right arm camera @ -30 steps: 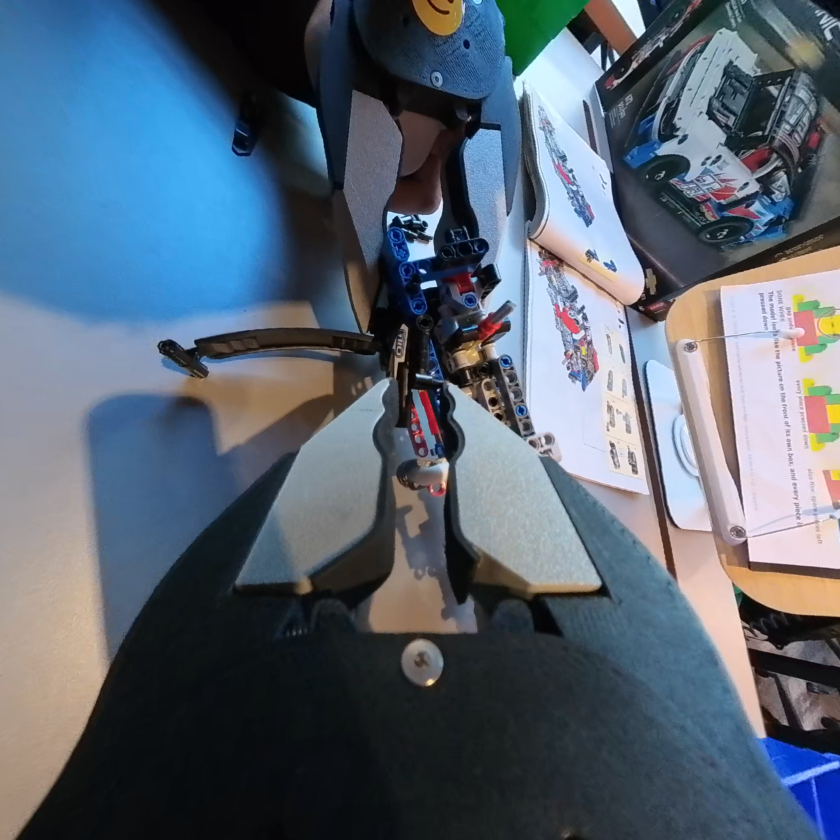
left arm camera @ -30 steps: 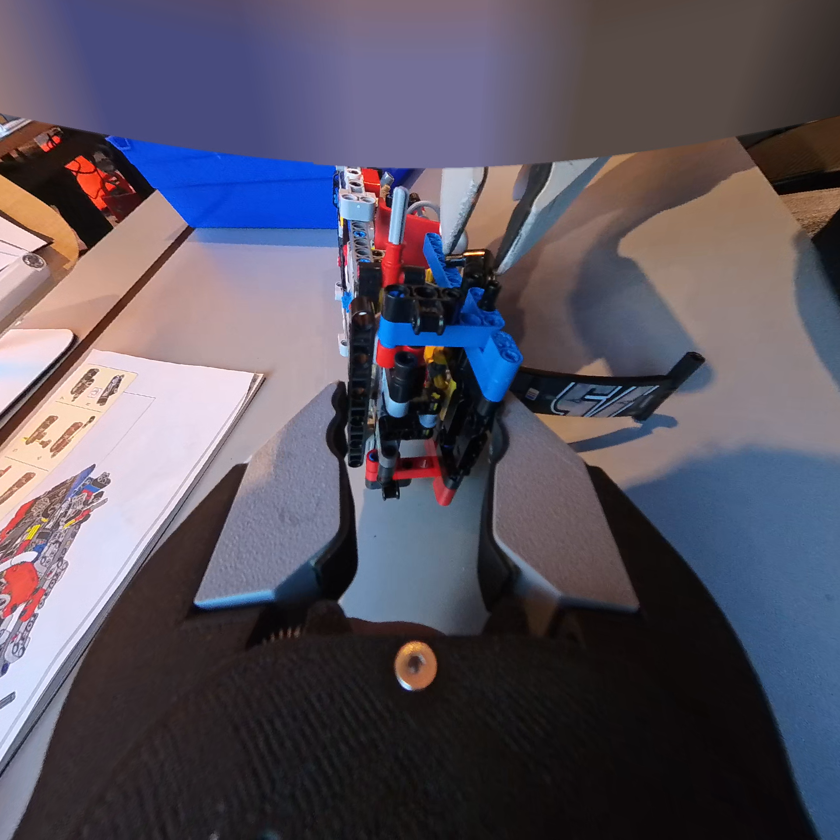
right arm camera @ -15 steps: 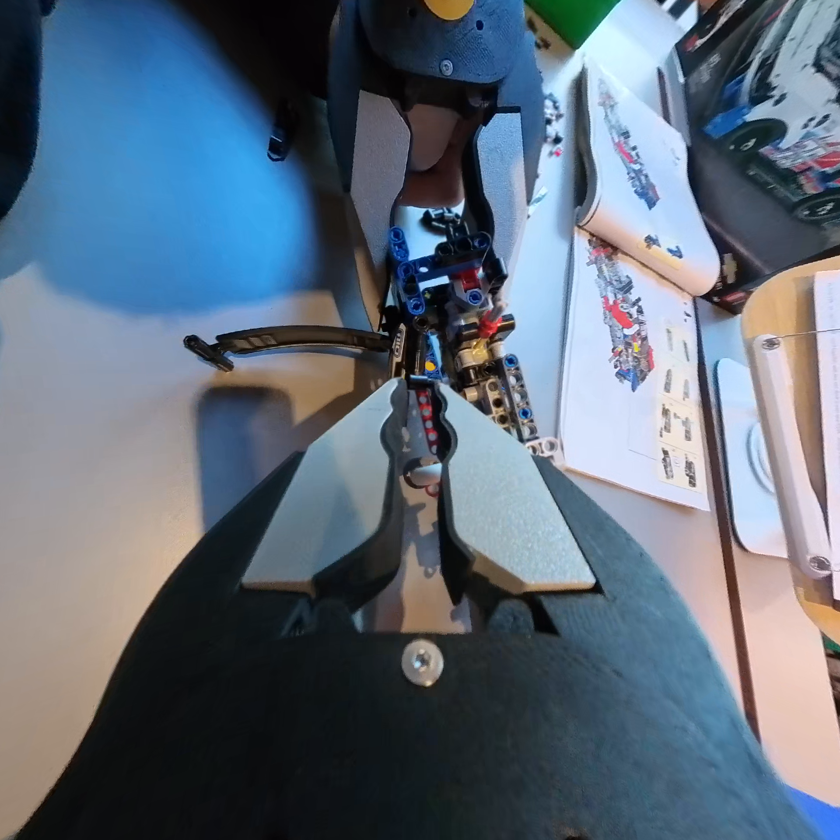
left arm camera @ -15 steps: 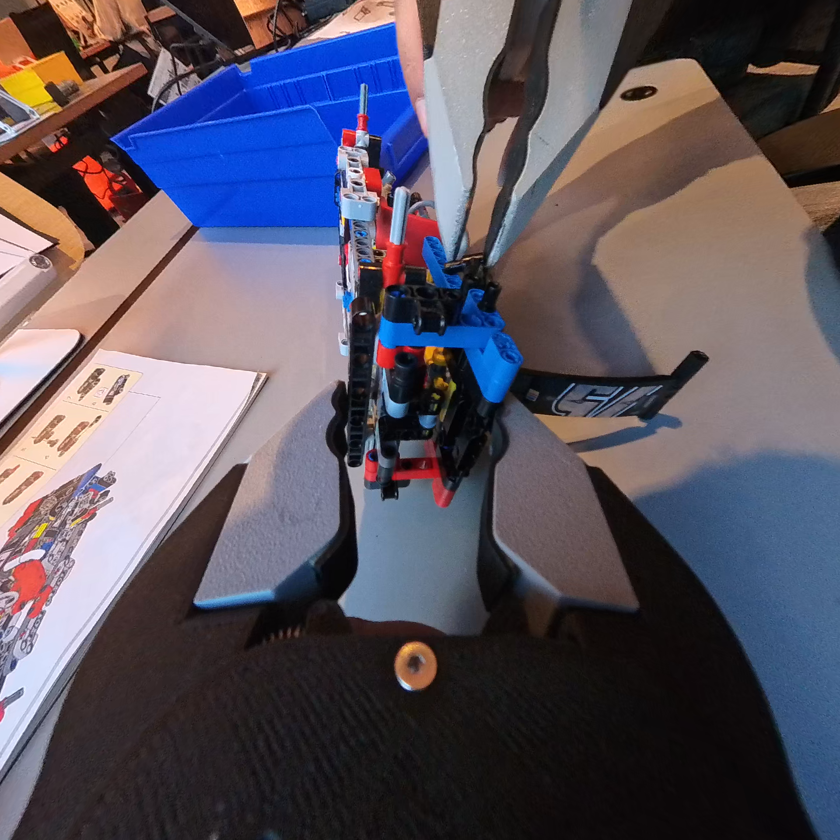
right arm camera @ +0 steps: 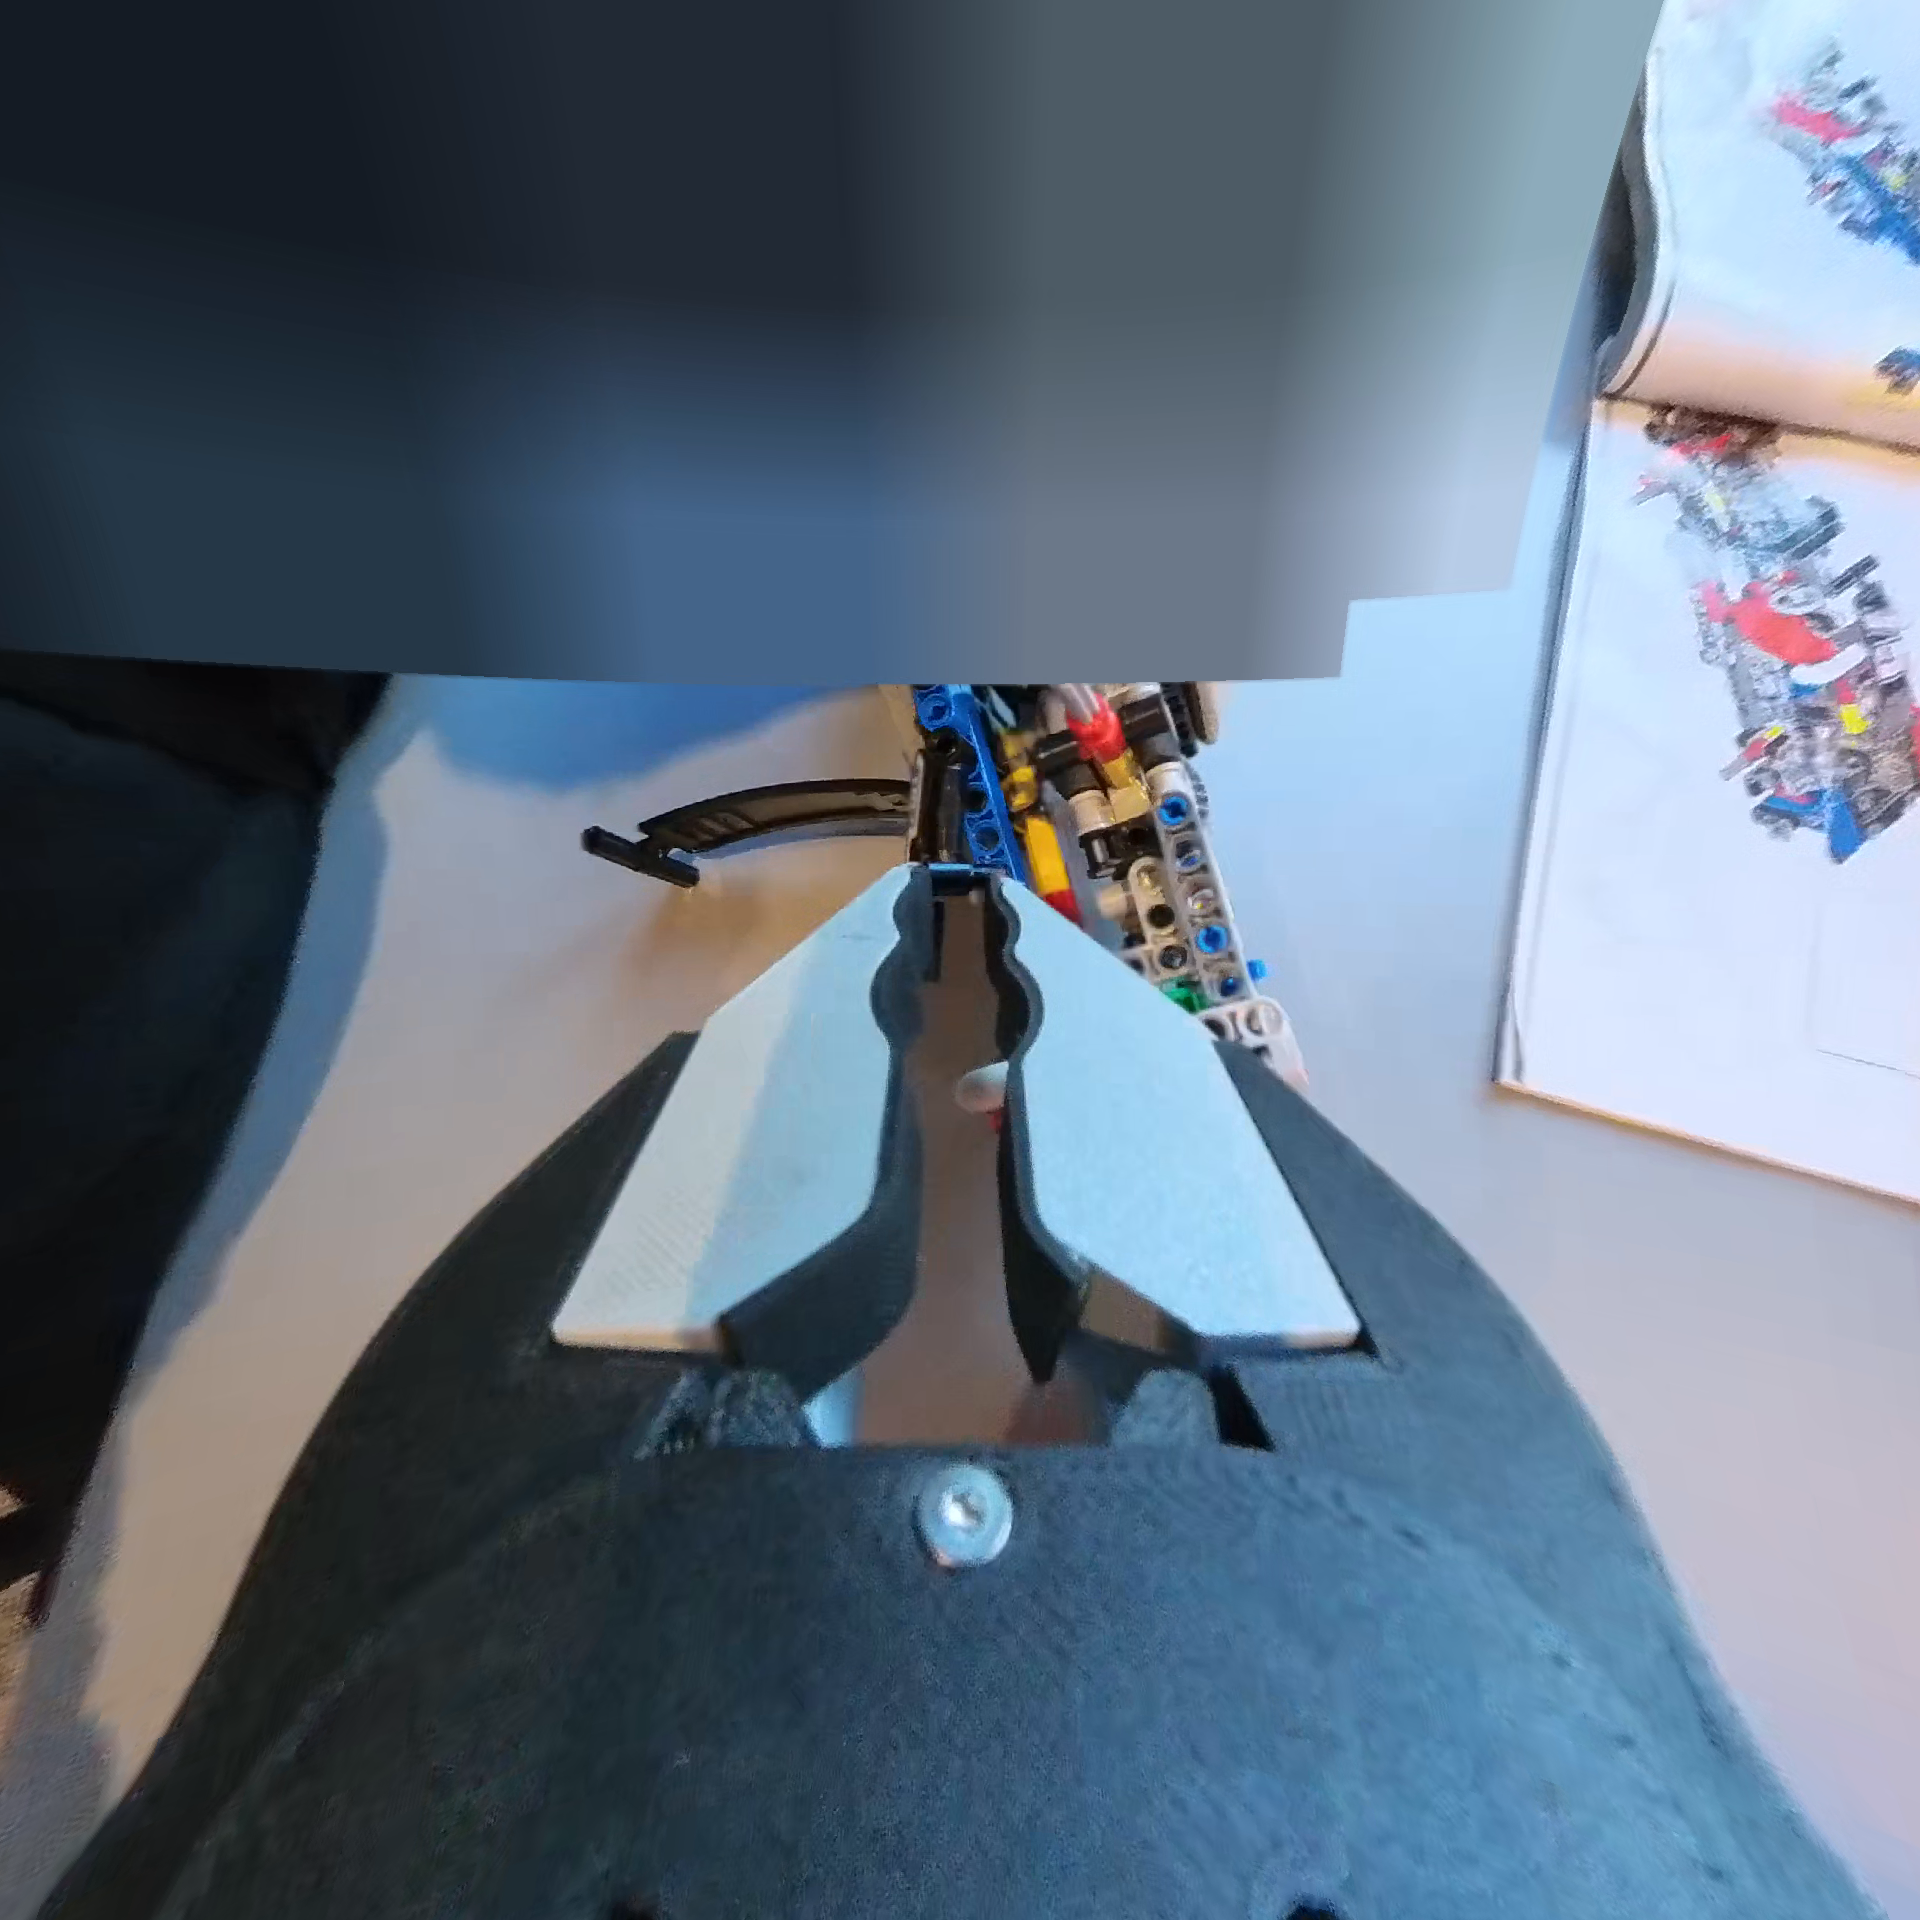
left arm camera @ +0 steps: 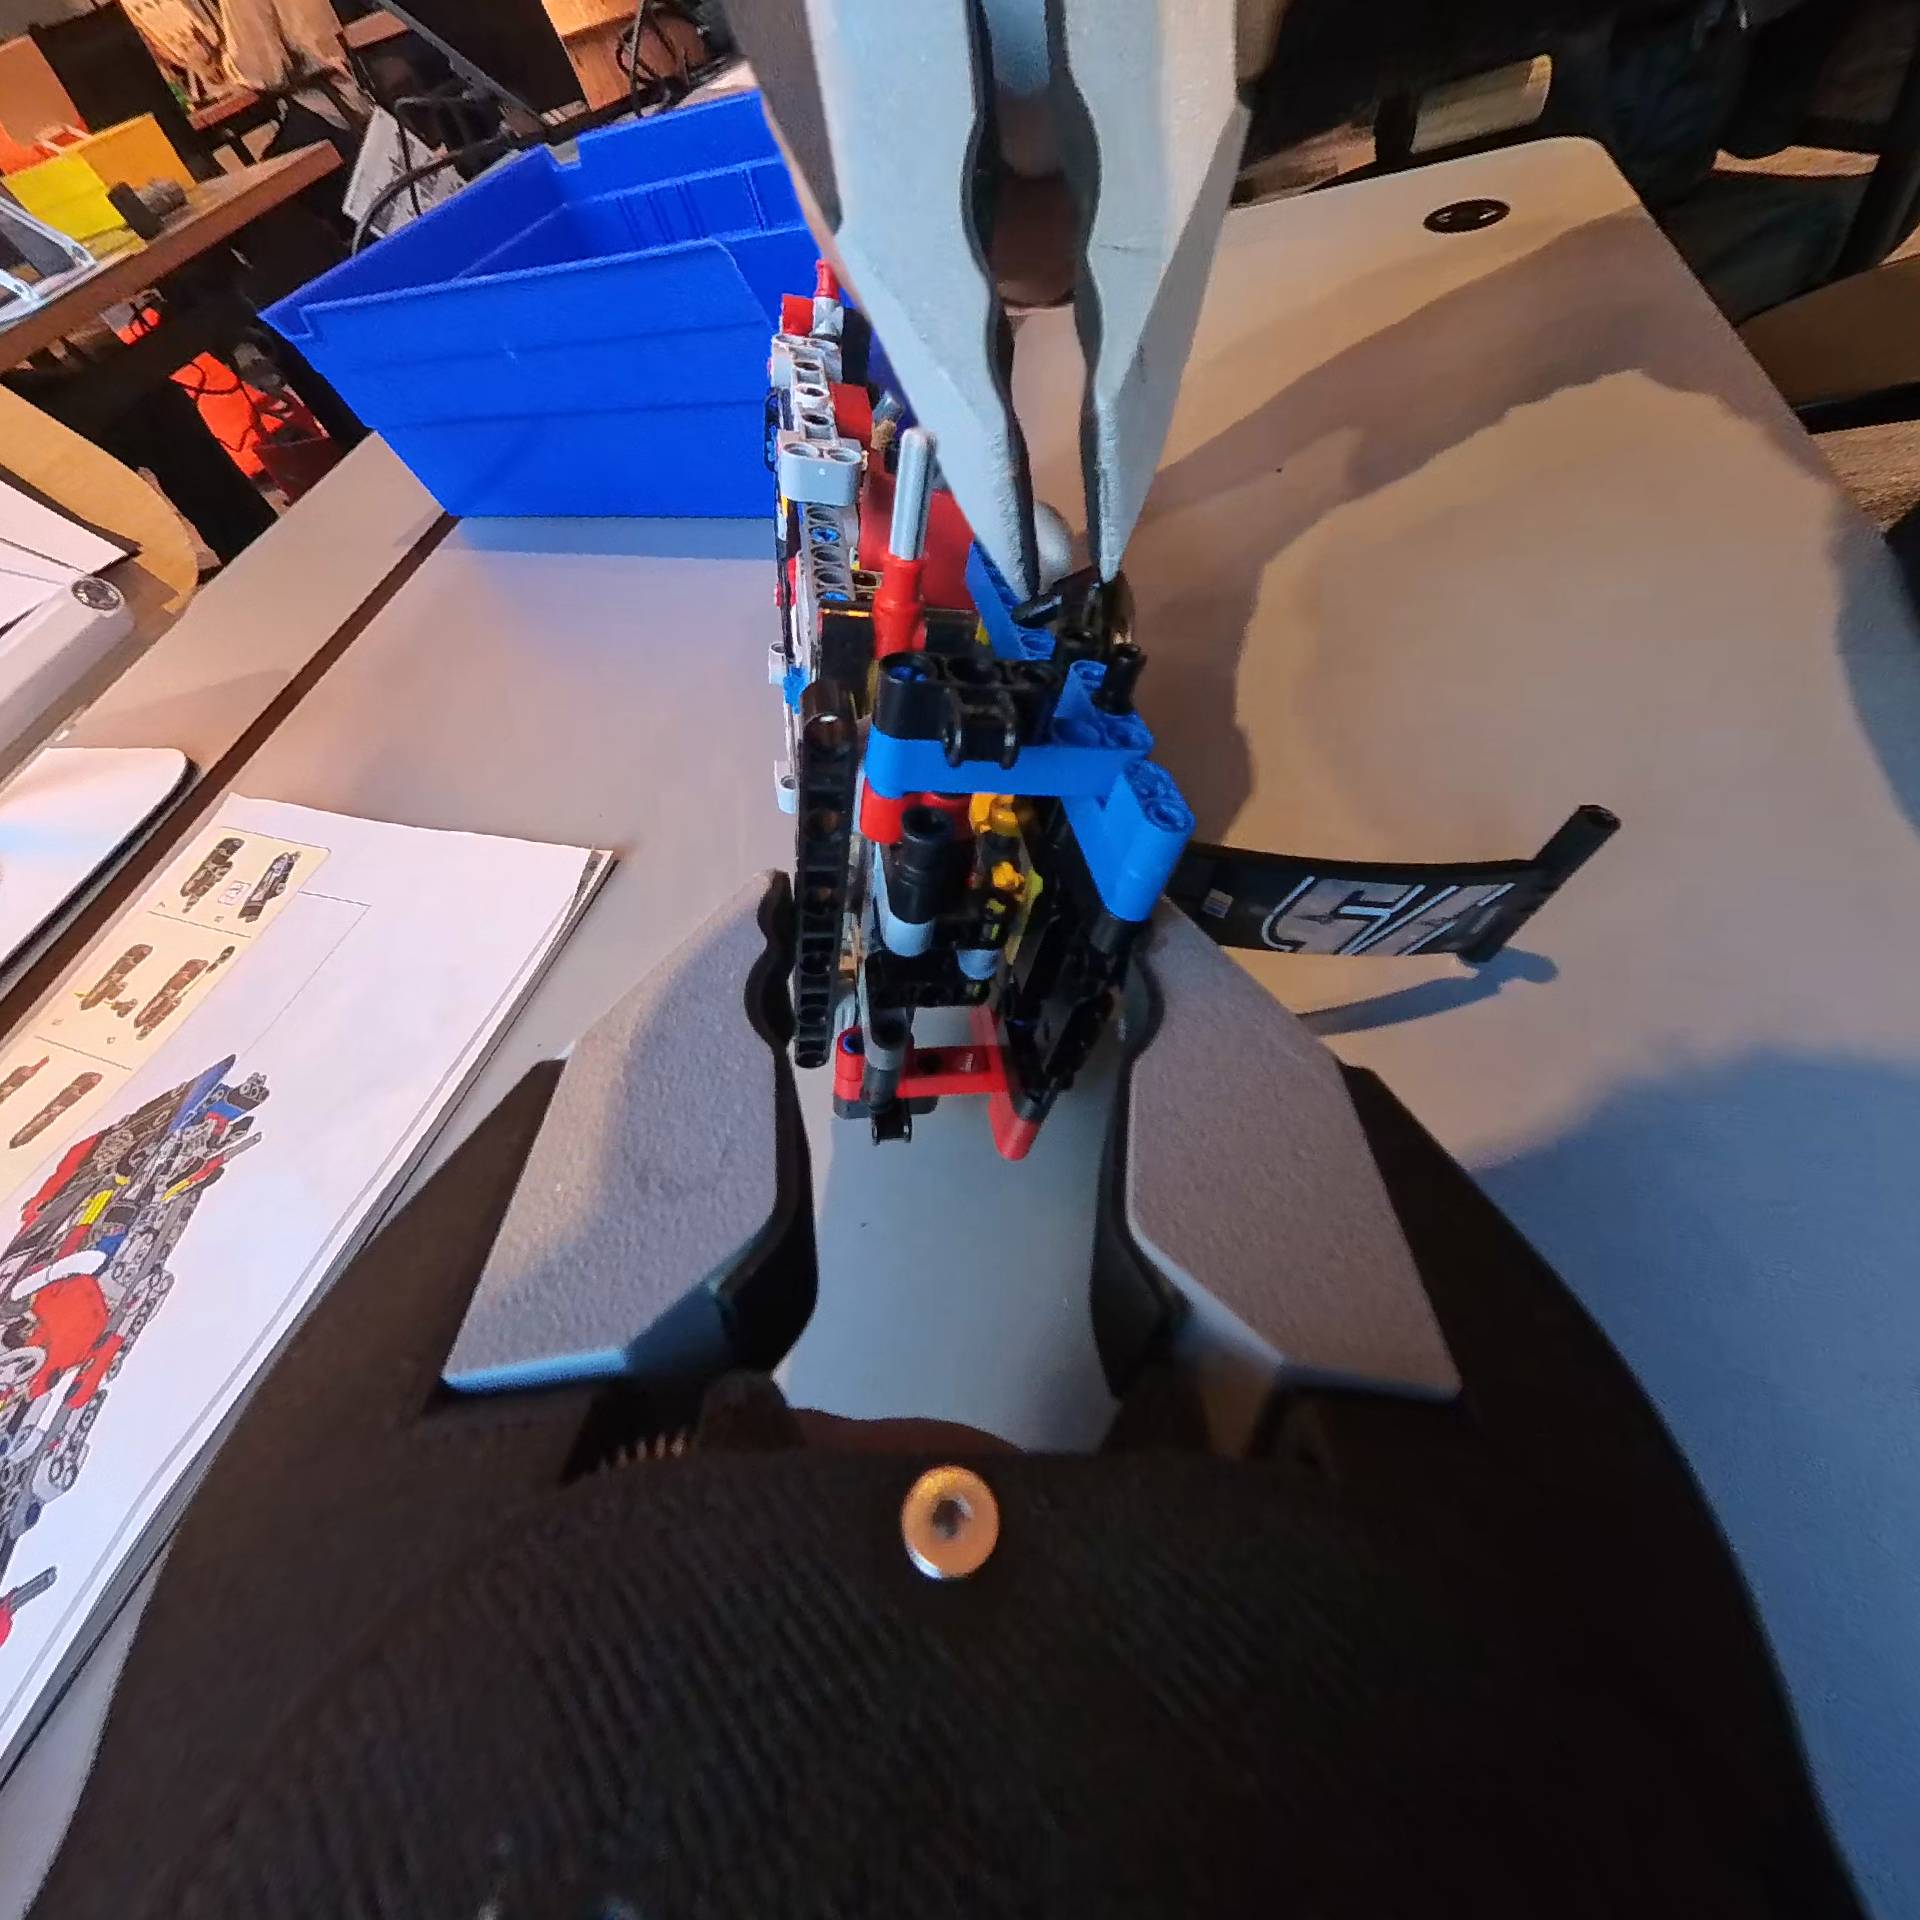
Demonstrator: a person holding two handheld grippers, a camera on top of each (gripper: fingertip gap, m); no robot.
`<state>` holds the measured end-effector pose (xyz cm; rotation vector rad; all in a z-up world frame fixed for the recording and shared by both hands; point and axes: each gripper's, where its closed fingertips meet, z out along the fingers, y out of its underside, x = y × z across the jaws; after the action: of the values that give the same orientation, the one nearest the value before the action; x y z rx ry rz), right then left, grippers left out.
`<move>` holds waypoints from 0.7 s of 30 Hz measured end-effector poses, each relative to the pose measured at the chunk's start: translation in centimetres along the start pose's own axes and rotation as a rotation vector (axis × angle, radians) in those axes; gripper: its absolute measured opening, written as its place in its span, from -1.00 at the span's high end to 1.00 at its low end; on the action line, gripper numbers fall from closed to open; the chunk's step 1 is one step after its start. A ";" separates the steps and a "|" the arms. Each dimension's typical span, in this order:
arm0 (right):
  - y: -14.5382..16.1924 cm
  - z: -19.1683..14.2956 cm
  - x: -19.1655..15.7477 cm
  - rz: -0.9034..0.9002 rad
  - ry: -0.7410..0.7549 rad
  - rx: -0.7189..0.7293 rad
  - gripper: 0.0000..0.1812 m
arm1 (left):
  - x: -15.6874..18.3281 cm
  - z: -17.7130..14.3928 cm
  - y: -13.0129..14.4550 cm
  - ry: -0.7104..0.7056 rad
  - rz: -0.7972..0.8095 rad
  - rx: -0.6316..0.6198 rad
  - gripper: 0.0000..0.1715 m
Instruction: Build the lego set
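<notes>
Lego chassis (left arm camera: 940, 831) stands on edge mid-table, clamped by your left gripper (left arm camera: 951, 966) so it can't tip. Right gripper (left arm camera: 1055, 582) at 12 o'clock pinches a small black pin (left arm camera: 1042, 603) (nearly closed) at the top blue beam (left arm camera: 997, 769), likely seating it.

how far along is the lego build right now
Partly built: a dense chassis of beams and pins stands assembled, curved black panel already attached. In hand: left gripper clamps the chassis while right gripper pinches a small black piece at its blue beam. No wheels or bodywork visible yet.
</notes>
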<state>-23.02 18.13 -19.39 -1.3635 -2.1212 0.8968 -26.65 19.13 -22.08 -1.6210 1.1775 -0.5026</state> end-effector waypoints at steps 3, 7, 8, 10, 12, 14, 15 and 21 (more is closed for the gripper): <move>0.1 0.1 0.2 -0.158 0.161 -0.010 0.88 | 0.0 0.0 0.0 0.001 -0.004 0.002 0.31; -0.2 0.5 -0.2 -0.403 0.325 -0.050 0.93 | 0.1 0.1 0.0 0.002 0.001 0.000 0.30; -0.2 0.5 -0.1 -0.389 0.317 -0.051 0.95 | 0.1 0.1 0.0 0.001 0.004 -0.001 0.30; -0.2 0.3 0.0 -0.322 0.278 -0.025 0.95 | 0.0 0.1 -0.1 -0.006 -0.002 0.000 0.30; -0.2 0.0 0.2 -0.284 0.284 -0.019 0.89 | 0.1 0.1 -0.1 -0.005 -0.004 0.000 0.30; -0.2 -0.2 0.3 -0.297 0.329 -0.015 0.84 | 0.1 0.1 -0.1 -0.003 -0.007 0.002 0.31; 0.0 -0.1 0.2 -0.298 0.344 -0.017 0.84 | 0.1 0.1 -0.1 -0.001 -0.007 0.002 0.31; 0.6 -0.1 0.2 -0.338 0.507 -0.027 0.67 | 0.1 0.1 -0.1 0.000 -0.009 0.002 0.31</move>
<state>-22.63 18.51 -19.77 -1.0554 -1.8824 0.3414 -26.53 19.03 -22.08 -1.6246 1.1703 -0.5097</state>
